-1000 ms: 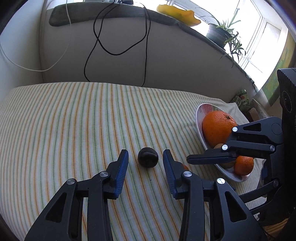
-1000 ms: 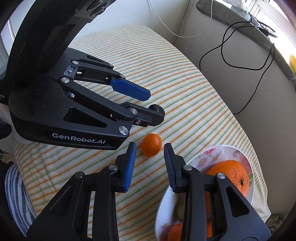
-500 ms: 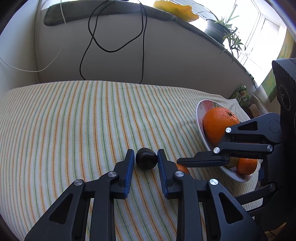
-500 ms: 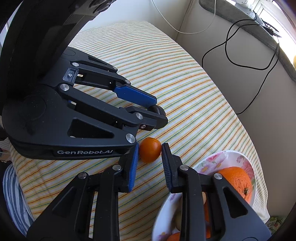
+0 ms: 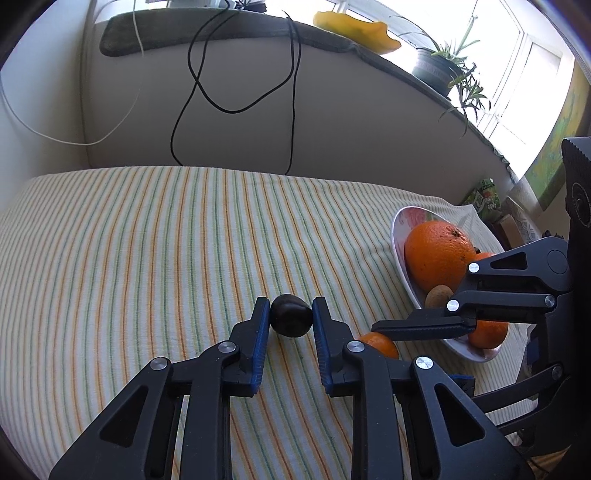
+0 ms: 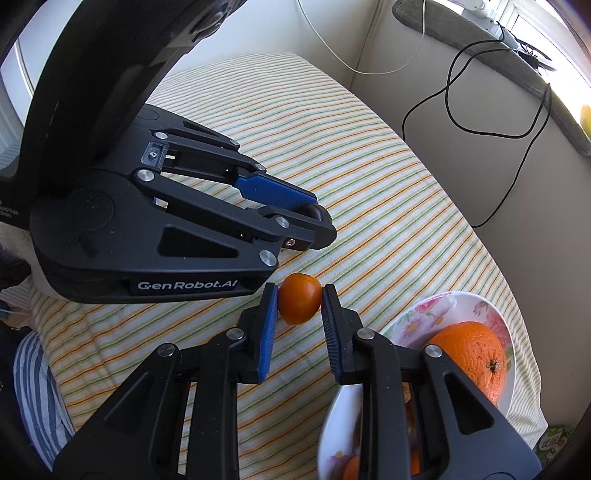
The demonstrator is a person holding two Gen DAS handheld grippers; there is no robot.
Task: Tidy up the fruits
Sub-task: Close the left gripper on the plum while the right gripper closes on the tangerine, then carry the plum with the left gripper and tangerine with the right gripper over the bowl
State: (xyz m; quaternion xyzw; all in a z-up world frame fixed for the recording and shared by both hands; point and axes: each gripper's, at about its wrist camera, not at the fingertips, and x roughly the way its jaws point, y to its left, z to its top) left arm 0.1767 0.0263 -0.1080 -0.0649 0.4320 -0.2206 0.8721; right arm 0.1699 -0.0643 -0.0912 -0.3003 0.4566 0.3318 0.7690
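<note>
My left gripper (image 5: 290, 314) is shut on a small dark round fruit (image 5: 290, 314) that rests on the striped tablecloth (image 5: 147, 258). The blue pads press both its sides. My right gripper (image 6: 299, 301) is shut on a small orange mandarin (image 6: 299, 303), also on the cloth. In the left wrist view that mandarin (image 5: 376, 344) peeks out under the right gripper's fingers (image 5: 424, 326). The left gripper (image 6: 314, 225) lies just beyond the mandarin in the right wrist view. A flowered white bowl (image 6: 458, 306) at the right holds a big orange (image 6: 472, 358) and smaller fruits.
The bowl (image 5: 400, 229) sits near the table's right edge. Black and white cables (image 5: 236, 107) hang down the wall behind the table. A potted plant (image 5: 439, 66) and a yellow object (image 5: 354, 29) stand on the sill. A striped sleeve (image 6: 33, 387) shows at lower left.
Both grippers closed in from a wider stance: the left one onto the dark fruit, the right one onto the mandarin. Neither fruit has left the cloth.
</note>
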